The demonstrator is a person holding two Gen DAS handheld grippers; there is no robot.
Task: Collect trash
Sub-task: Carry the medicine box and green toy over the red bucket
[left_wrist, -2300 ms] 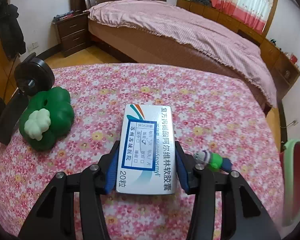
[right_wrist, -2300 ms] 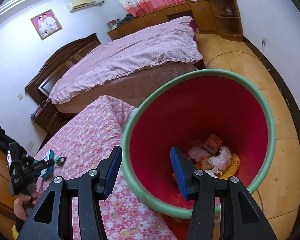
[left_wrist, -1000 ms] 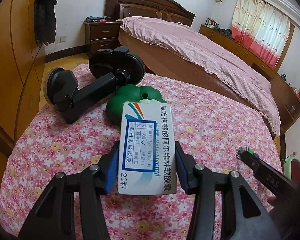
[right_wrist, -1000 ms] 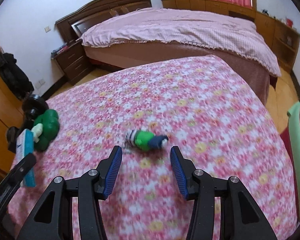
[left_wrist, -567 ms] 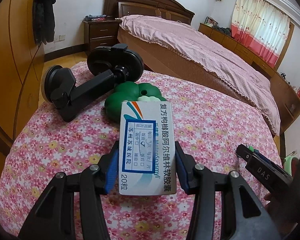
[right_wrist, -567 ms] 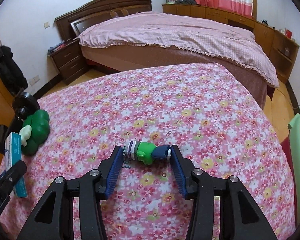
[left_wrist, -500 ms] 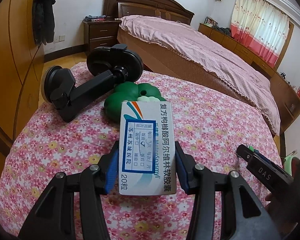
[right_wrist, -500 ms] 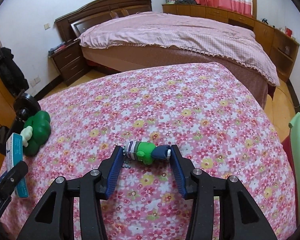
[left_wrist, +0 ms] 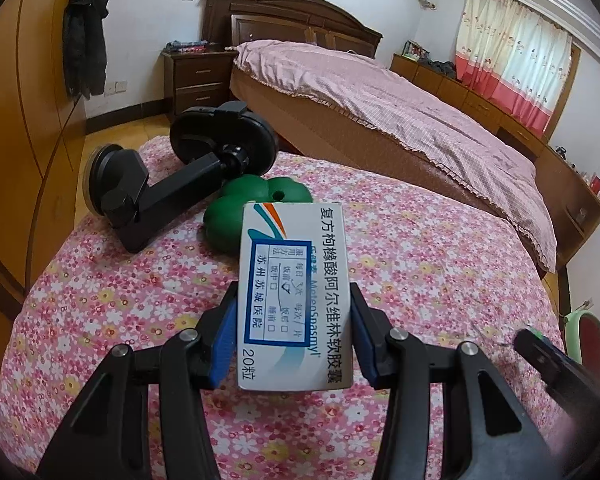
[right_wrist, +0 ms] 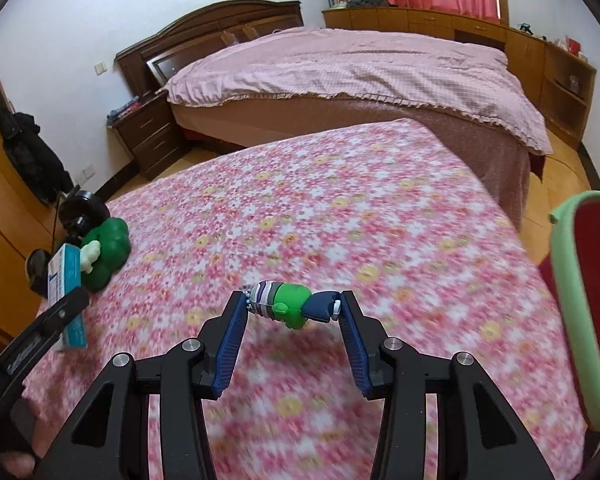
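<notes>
My left gripper (left_wrist: 292, 316) is shut on a white and blue medicine box (left_wrist: 294, 296) and holds it above the floral tablecloth (left_wrist: 420, 264). The box also shows at the left of the right wrist view (right_wrist: 66, 280). My right gripper (right_wrist: 292, 312) is shut on a small green toy figure (right_wrist: 292, 304) with a striped end and a blue end, lifted a little above the cloth. The red trash bin with a green rim (right_wrist: 572, 304) stands at the right edge, beside the table; it also shows in the left wrist view (left_wrist: 588, 332).
A green clover-shaped toy (left_wrist: 256, 208) and a black suction phone mount (left_wrist: 172, 176) lie at the table's far left. A bed with a pink cover (right_wrist: 360, 68) stands behind. A wooden wardrobe (left_wrist: 16, 128) is at the left.
My right gripper swung from the bin to the table, closed on the green toy figure and lifted it. My left gripper keeps the box and has moved back left.
</notes>
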